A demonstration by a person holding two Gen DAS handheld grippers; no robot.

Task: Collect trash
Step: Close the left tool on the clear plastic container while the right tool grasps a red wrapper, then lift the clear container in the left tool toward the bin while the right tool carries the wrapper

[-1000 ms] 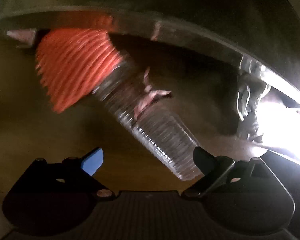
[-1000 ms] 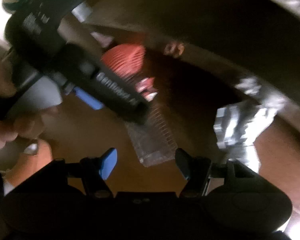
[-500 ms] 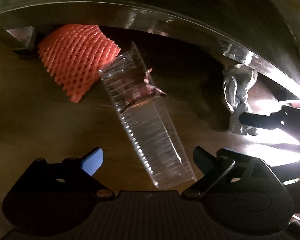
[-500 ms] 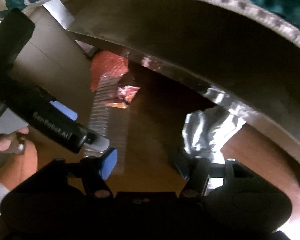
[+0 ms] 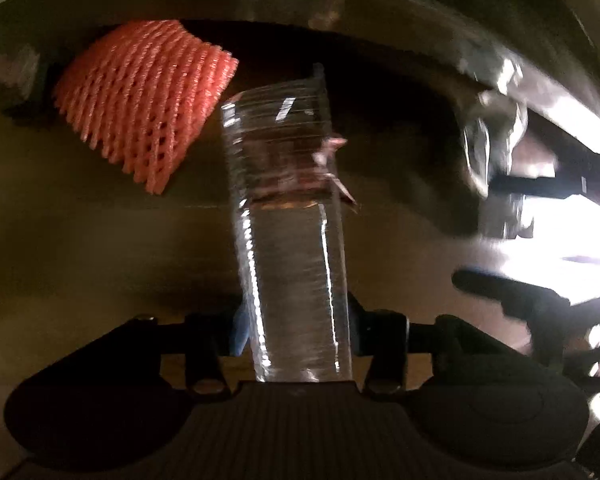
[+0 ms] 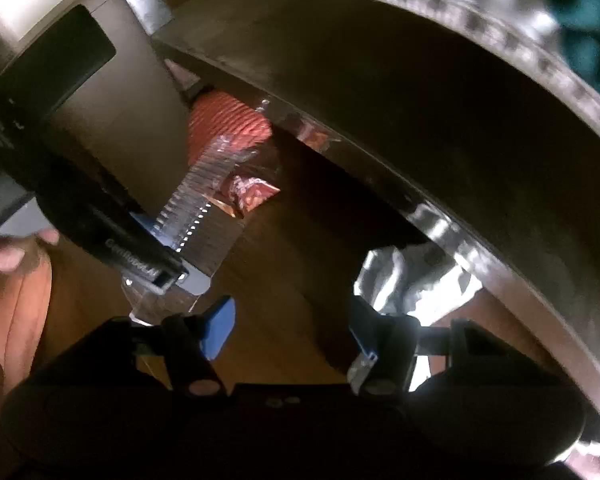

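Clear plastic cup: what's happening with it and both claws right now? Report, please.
Left gripper shut on clear plastic cup. Right gripper open, nearing crumpled foil. Orange foam net and red wrapper lie beyond, under low ledge.

The left hand-held gripper (image 5: 296,328) has now closed on the clear cup (image 5: 292,240)

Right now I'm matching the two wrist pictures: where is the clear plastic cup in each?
Left wrist: clear plastic cup at centre, clamped between the left tongs.
Right wrist: cup left of centre, running up toward the upper right.
Shared landmark: orange foam net at the cup's far end.
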